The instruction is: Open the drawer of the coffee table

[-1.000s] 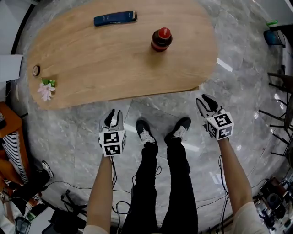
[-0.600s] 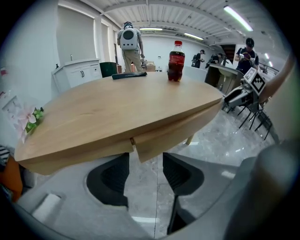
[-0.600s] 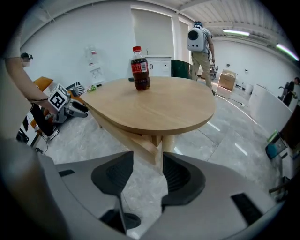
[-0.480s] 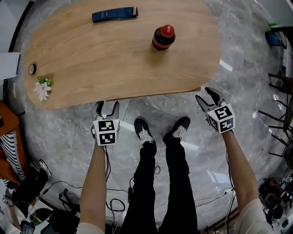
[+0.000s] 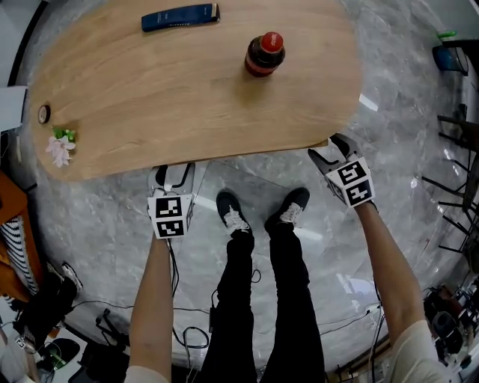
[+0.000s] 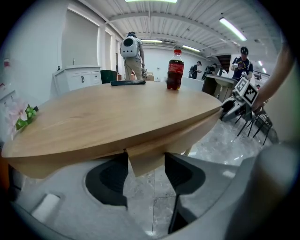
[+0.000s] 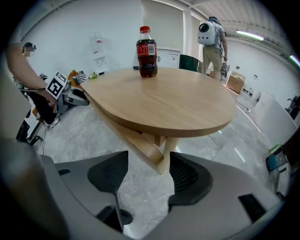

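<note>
nothing is legible. print on the bottle (image 7: pixel 146 51) label and on the dark blue box (image 5: pixel 178 16) on the worktop (image 5: pixel 187 97) is too small; cubes on the left claw (image 5: pixel 172 176) and right claw (image 5: pixel 328 153) carry only black-and-white patterns.

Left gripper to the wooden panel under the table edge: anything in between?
Nothing visible. The left gripper, its jaws just opened wide and holding nothing, faces the wooden panel under the table edge directly. The bottle stands on top, out of the way.

Bottle (image 5: pixel 264 54) on coffee table (image 5: pixel 187 105)
</note>
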